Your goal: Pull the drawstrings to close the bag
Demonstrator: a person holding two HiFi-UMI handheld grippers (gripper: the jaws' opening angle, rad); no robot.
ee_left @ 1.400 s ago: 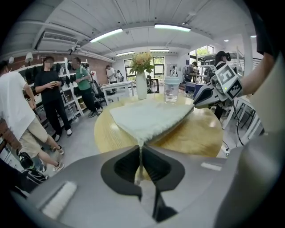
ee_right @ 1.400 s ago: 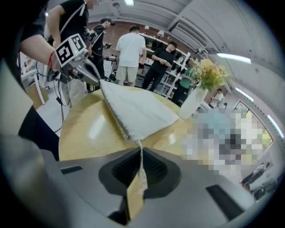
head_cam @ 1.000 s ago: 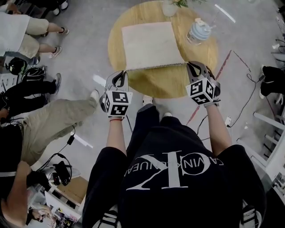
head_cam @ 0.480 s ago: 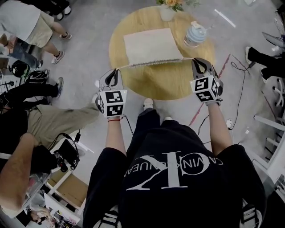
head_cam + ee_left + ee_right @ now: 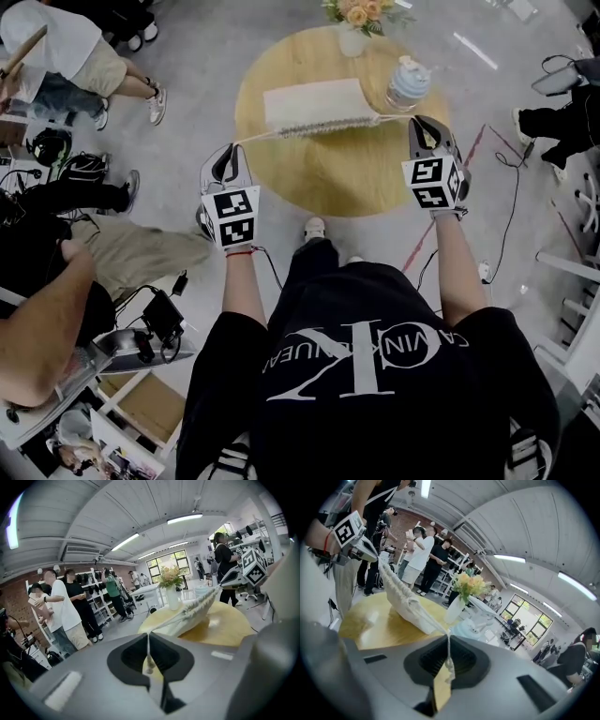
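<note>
The bag (image 5: 314, 105) hangs over the far half of the table (image 5: 347, 178). Its gathered mouth faces the person and is held up by the strings, and its far end seems to rest on the wood. The left gripper (image 5: 230, 150) has its jaws pressed together on the left drawstring (image 5: 253, 138), out past the table's left edge. The right gripper (image 5: 419, 123) is clamped the same way on the right drawstring (image 5: 395, 116), near the right edge. Both cords run taut. A vase (image 5: 353, 42) of flowers stands at the far edge just behind the bag. A bottle (image 5: 408, 82) sits just beside the bag's right corner, close to the right cord. People (image 5: 56, 66) crowd the floor to the left, and cables (image 5: 511, 178) trail to the right.
</note>
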